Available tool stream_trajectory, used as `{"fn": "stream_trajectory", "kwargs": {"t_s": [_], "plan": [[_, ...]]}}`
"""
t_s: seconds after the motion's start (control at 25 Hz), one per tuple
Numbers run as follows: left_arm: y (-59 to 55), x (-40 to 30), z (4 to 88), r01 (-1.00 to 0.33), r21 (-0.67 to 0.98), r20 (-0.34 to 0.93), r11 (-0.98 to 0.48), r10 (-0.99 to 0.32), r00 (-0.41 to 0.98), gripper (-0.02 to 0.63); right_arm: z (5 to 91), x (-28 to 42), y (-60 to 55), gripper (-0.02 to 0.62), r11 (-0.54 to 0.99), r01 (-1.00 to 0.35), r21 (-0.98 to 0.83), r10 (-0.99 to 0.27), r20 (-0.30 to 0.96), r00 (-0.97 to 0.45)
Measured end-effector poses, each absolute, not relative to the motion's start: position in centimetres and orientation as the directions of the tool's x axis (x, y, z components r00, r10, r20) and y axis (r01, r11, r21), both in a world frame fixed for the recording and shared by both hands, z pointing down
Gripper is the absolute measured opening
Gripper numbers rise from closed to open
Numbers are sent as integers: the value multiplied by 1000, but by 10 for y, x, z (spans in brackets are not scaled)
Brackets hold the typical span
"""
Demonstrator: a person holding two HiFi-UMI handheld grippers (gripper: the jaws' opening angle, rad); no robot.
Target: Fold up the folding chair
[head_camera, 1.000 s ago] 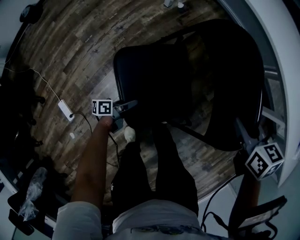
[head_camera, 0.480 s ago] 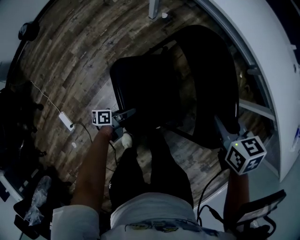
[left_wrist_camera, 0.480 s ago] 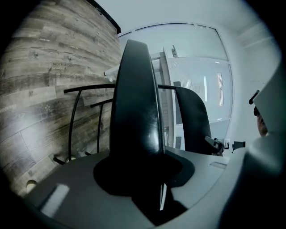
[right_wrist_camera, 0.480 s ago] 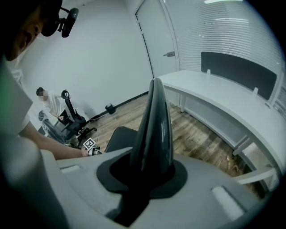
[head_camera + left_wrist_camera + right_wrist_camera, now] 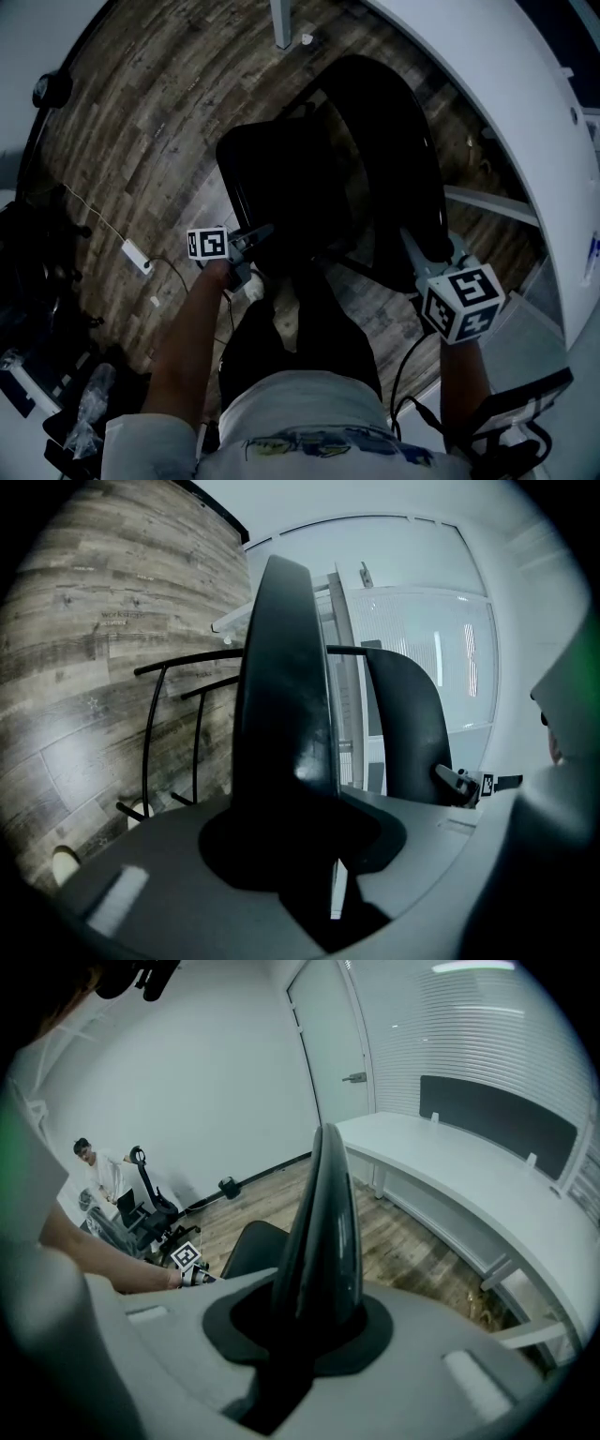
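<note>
Black plastic on thin black tubing, the folding chair (image 5: 366, 159) stands on the wood-plank floor (image 5: 131, 131) right in front of the person's legs, close beside a curved white desk (image 5: 497, 122). It is not yet folded: the seat (image 5: 281, 178) still juts out from the backrest (image 5: 398, 187), so this looks like the start of the fold, with both grips taken and the swing just beginning. The left gripper (image 5: 255, 234) has just been closing its jaws, and its own view shows them clamped on the front edge of the seat, which runs between them as a dark slab. The right gripper (image 5: 414, 247) has also been closing and now pinches the top rim of the backrest, which fills the gap between its jaws. From the head view the chair faces picture-left, its seat front toward the left gripper and its back toward the desk. The backrest and frame stand roughly upright, so the long axis runs floor to top rim. The next move likely calls for the left gripper to carry the seat edge up and over toward the backrest while the right one braces the top, without either thin rim slipping from its pinch or the legs skidding on the floor.
</note>
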State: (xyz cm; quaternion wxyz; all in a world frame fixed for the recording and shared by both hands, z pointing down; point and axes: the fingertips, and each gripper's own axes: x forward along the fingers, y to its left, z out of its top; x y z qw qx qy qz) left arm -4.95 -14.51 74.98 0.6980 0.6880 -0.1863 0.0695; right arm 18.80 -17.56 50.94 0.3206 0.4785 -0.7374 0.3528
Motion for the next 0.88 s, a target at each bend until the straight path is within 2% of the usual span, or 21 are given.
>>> {"fn": "stream_trajectory", "kwargs": {"t_s": [0.88], "plan": [[-162,43,709,-584,808,590,81,-129,797,126,484,211,-178,63,282,-941,-186,-488,817,-308]]}}
